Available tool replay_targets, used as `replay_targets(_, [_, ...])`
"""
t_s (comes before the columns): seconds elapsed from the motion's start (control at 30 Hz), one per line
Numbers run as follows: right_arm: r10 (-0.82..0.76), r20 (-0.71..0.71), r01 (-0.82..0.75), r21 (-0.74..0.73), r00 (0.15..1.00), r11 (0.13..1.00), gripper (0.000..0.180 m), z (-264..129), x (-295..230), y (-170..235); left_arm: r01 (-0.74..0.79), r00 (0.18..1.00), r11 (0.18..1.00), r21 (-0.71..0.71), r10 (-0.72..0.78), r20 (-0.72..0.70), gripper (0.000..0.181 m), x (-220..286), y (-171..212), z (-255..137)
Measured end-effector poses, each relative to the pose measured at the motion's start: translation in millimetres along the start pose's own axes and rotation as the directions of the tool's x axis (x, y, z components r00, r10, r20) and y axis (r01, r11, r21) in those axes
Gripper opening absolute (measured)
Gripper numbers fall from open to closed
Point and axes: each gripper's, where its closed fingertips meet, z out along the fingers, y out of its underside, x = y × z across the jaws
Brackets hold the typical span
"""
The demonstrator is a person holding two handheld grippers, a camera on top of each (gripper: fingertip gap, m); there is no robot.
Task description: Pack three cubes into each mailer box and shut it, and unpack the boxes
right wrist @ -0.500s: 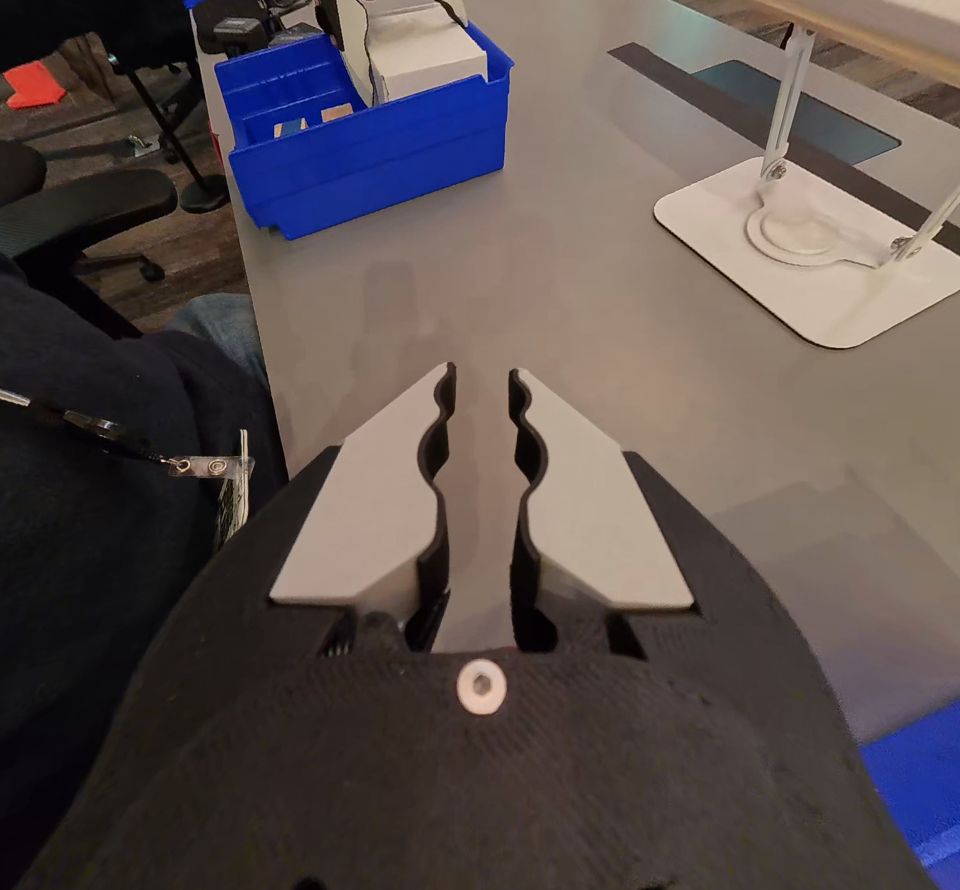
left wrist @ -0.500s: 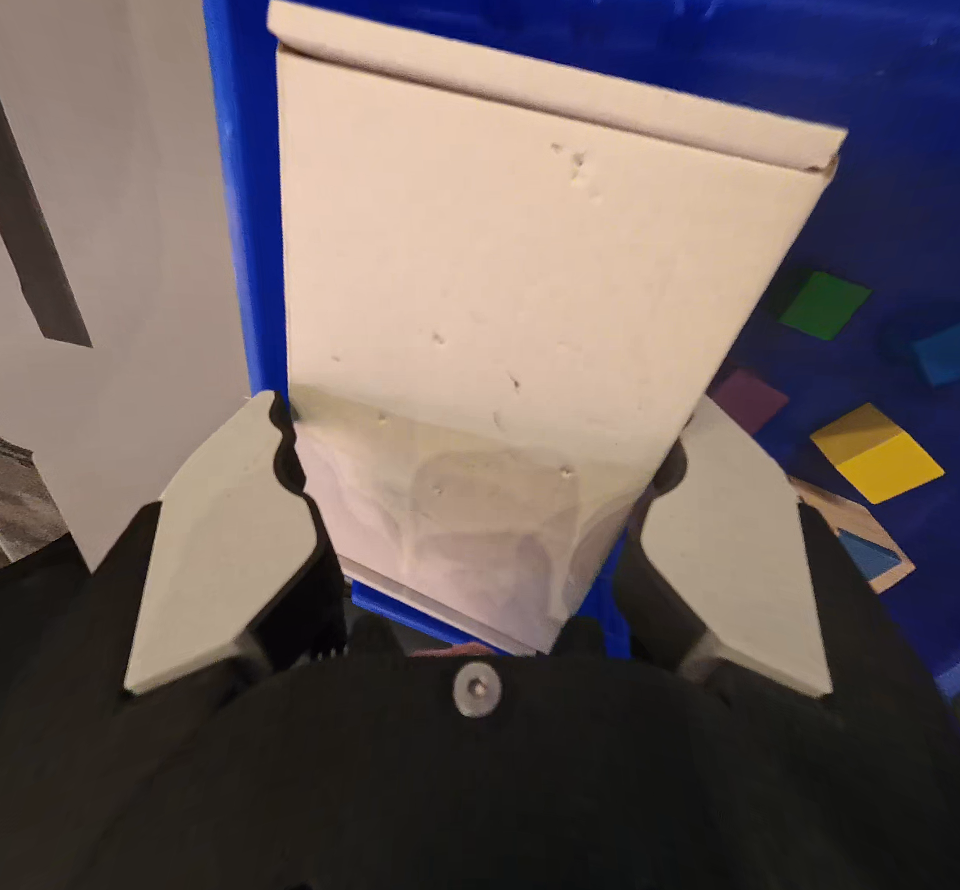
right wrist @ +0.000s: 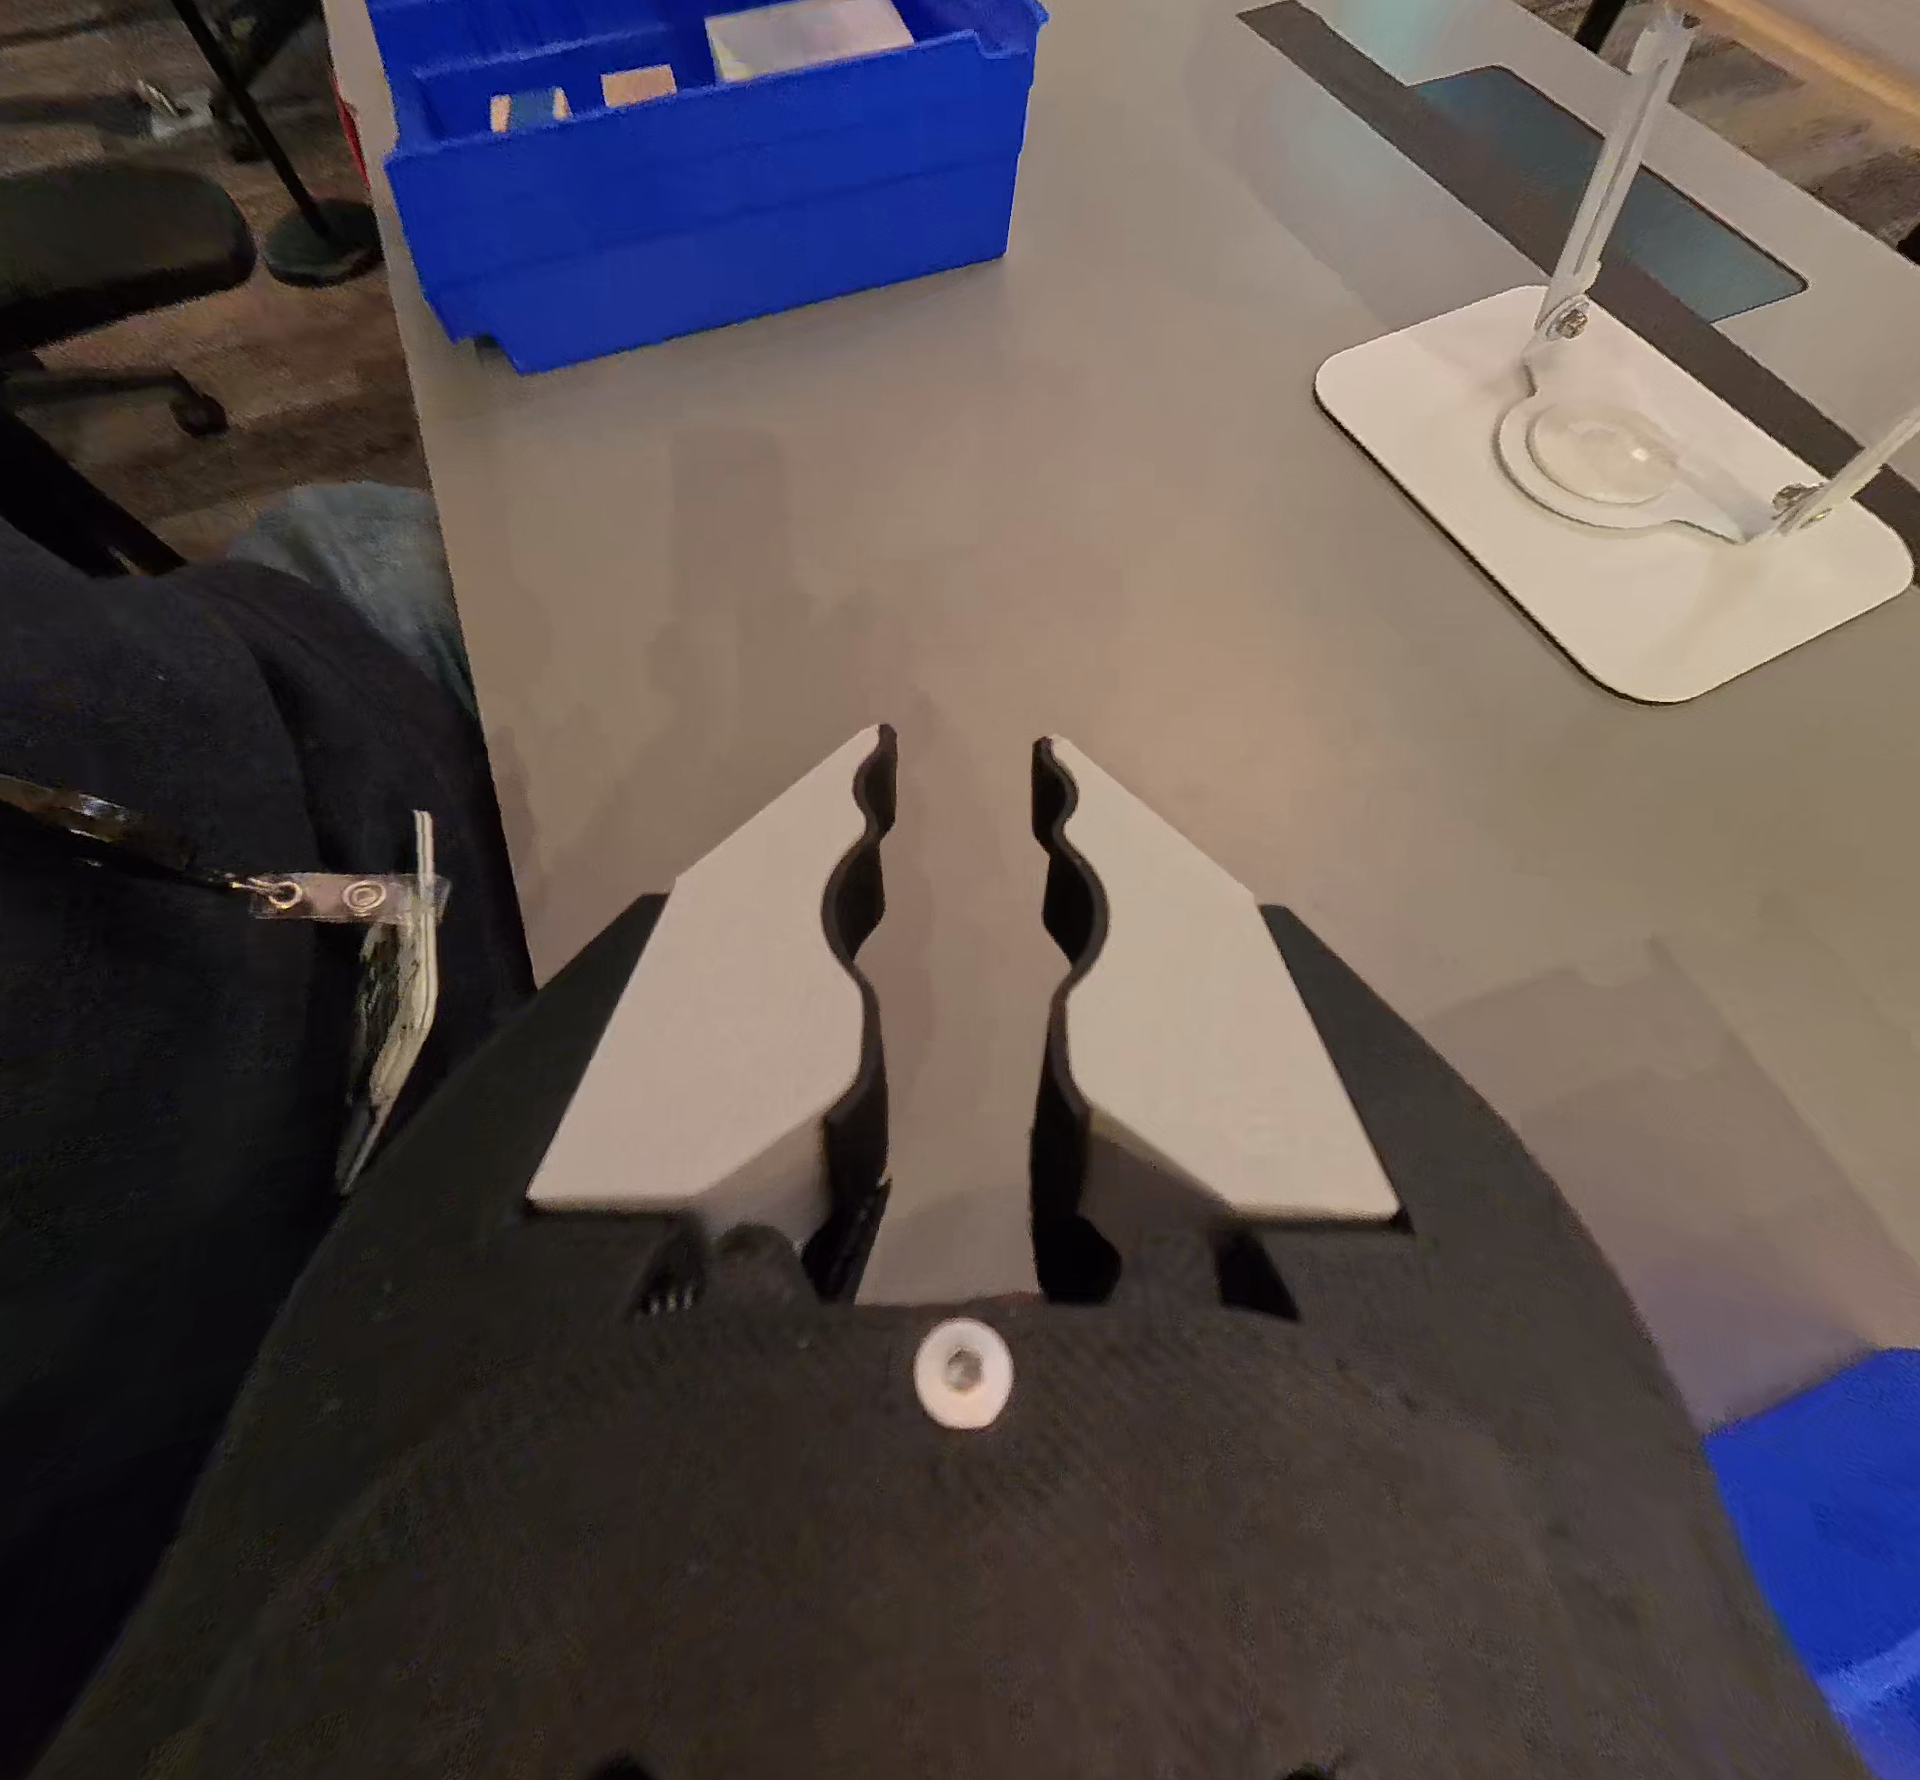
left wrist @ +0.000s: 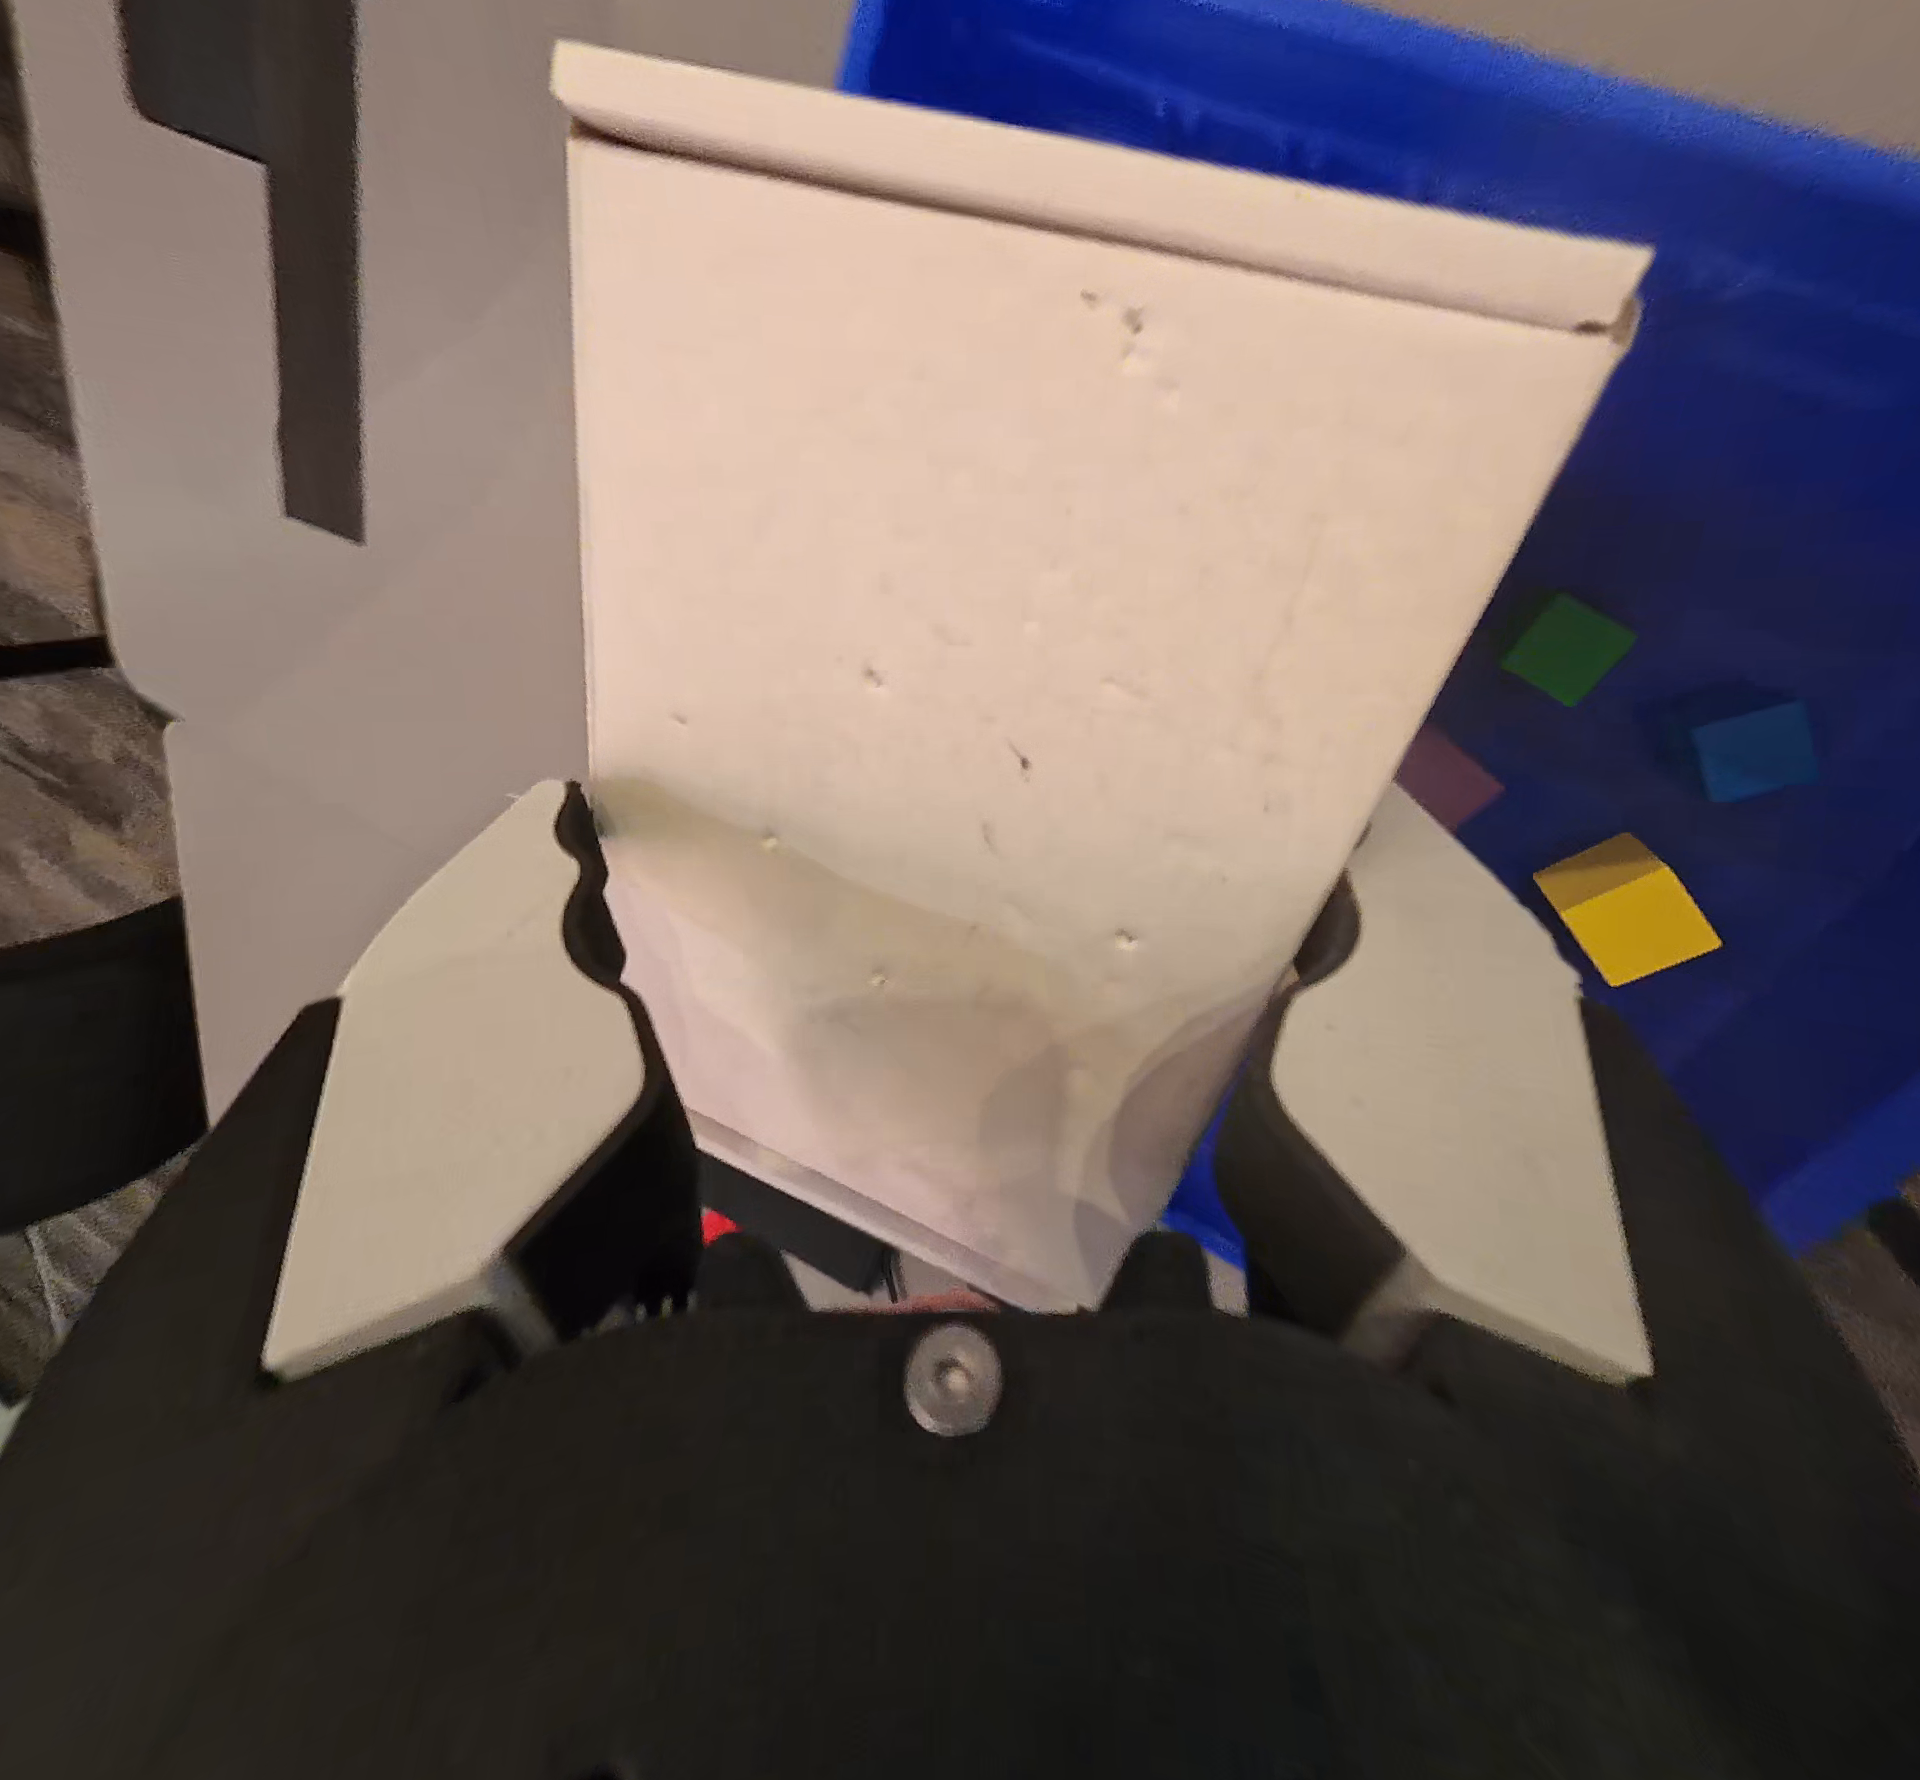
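Left claw: matte black, fabric-textured body; two pale grey wedge fingers with wavy black inner pads; one silver screw centred at the base. Right claw: same build, screw white. Person wears a dark top, possibly jeans; clear badge clip on a lanyard.

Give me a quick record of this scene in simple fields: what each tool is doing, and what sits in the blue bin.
left tool: shut on the white mailer box, held above the blue bin
mailer box: closed, lifted clear of the bin
right tool: open a little, empty, over the bare grey table
loose cubes in bin: yellow cube, green cube, blue cube, purple cube
also in bin: another white box
nearby: white stand base on the table
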Motion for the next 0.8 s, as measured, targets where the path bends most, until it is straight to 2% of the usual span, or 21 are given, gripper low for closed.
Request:
replay_targets(0.17, [-0.079, -0.058, 0.077, -0.032, 0.995, 0.997, 0.033, -0.1, -1.9, -2.8, 0.034, 0.998, 0.999, 0.041, -0.036, 0.052, 0.127, -8.3, -34.7, -36.4])
replay_targets(0.37, [-0.206, -0.157, 0.194, -0.086, 0.966, 0.977, 0.047, -2.3, -1.2, -8.6, 0.003, 1.0, 0.997, 0.077, -0.004, 0.008, 0.126, 11.1, -122.6, -45.8])
replay_targets(0.5, [-0.33, -0.262, 0.3, -0.146, 0.907, 0.943, 0.057, -5.4, 2.8, -13.4, -0.027, 0.995, 0.996, 0.082, 0.034, -0.089, 0.125, 40.9, -193.9, -21.5])
replay_targets(0.63, [-0.544, -0.37, 0.467, -0.282, 0.753, 0.838, 0.067, 7.4, 8.5, -21.5, -0.064, 0.966, 0.995, 0.079, 0.081, -0.245, 0.125, 84.0, -258.0, 17.6])
replay_targets(0.8, [-0.72, -0.35, 0.573, -0.44, 0.599, 0.691, 0.075, 43.4, 17.3, -12.9, -0.036, 0.904, 0.998, 0.059, 0.058, -0.424, 0.122, 126.1, -312.1, 68.7])
